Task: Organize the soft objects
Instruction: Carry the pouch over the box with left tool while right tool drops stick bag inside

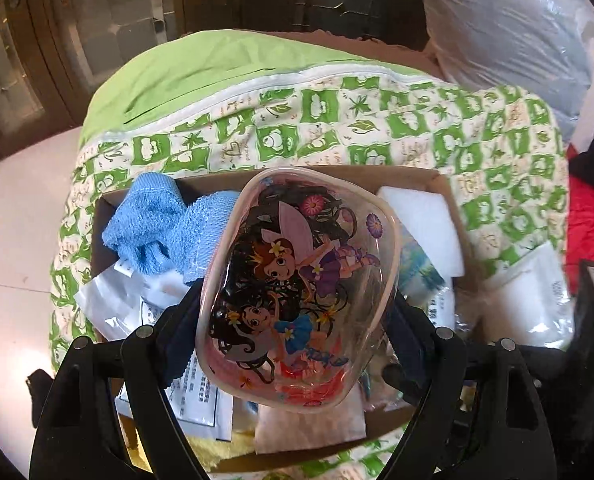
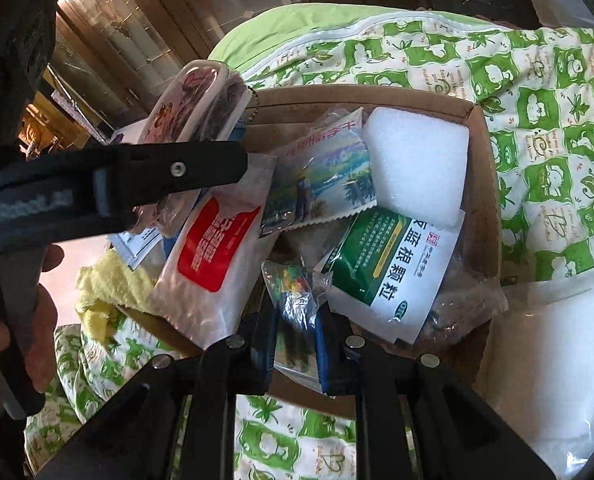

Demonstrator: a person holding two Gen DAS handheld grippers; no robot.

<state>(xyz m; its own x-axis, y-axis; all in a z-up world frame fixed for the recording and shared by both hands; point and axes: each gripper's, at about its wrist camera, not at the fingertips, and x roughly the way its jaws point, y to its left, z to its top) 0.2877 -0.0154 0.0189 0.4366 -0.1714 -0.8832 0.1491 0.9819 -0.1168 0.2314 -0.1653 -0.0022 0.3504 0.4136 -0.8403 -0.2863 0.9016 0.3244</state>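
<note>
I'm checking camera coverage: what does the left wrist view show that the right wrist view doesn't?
Only the left wrist view shows the blue towel and the fairy pouch's printed face. Only the right wrist view shows the green medicine packet, the red-labelled bag and the small clear bag in the right gripper. Both show the fairy pouch, cardboard box and white foam block.

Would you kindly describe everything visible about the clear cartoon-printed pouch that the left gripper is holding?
The pouch looks like soft clear plastic with a pale piped rim, printed with two cartoon fairy girls and purple flowers; dark contents show through. The left gripper has its jaws closed on both sides, holding it above the cardboard box, in front of the blue towel. From the right wrist view it is seen edge-on, tilted, with a small bead chain hanging.
</note>
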